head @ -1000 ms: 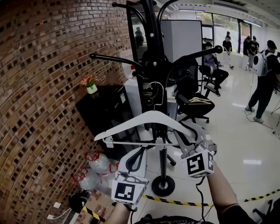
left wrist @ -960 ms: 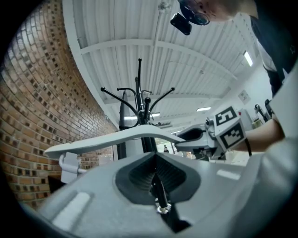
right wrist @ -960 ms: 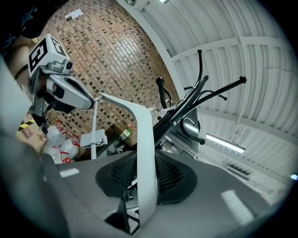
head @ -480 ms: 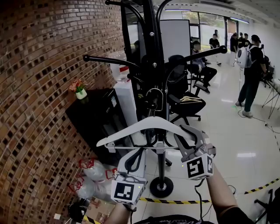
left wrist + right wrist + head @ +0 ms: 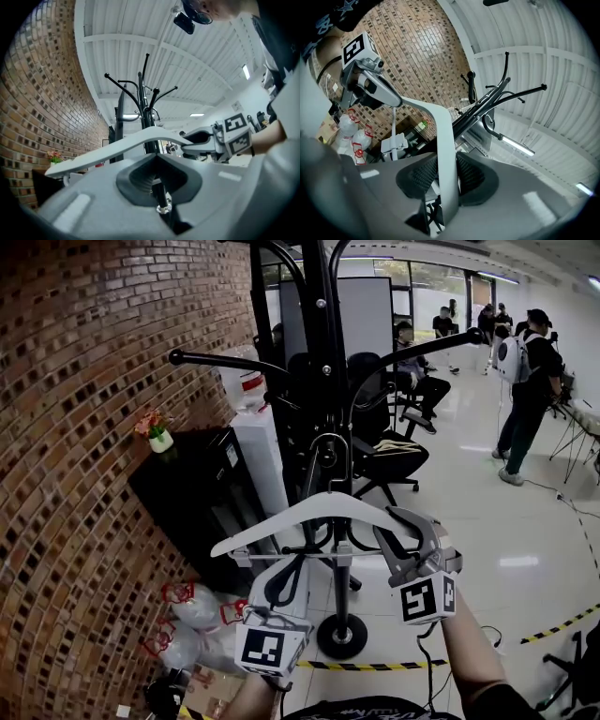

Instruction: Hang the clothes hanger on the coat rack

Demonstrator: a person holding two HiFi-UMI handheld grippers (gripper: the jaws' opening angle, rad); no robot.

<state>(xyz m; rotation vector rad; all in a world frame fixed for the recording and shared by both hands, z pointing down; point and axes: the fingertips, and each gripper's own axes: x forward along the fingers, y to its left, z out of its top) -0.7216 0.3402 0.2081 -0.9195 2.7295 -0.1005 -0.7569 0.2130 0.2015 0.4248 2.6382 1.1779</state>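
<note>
Right gripper [image 5: 389, 526], jaws just eased wider, pinches an arm of the white hanger [image 5: 281, 519], while left gripper [image 5: 286, 561] clamps its lower bar by the black coat rack [image 5: 323, 343].

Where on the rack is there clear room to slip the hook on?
Free: the left rack arm, bare from knob to pole, and the right rack arm, bare above the chair. Crowded: close round the pole, right behind the hanger hook.

hanger [image 5: 314, 511] before coat rack [image 5: 320, 343], wall [image 5: 75, 427] left
</note>
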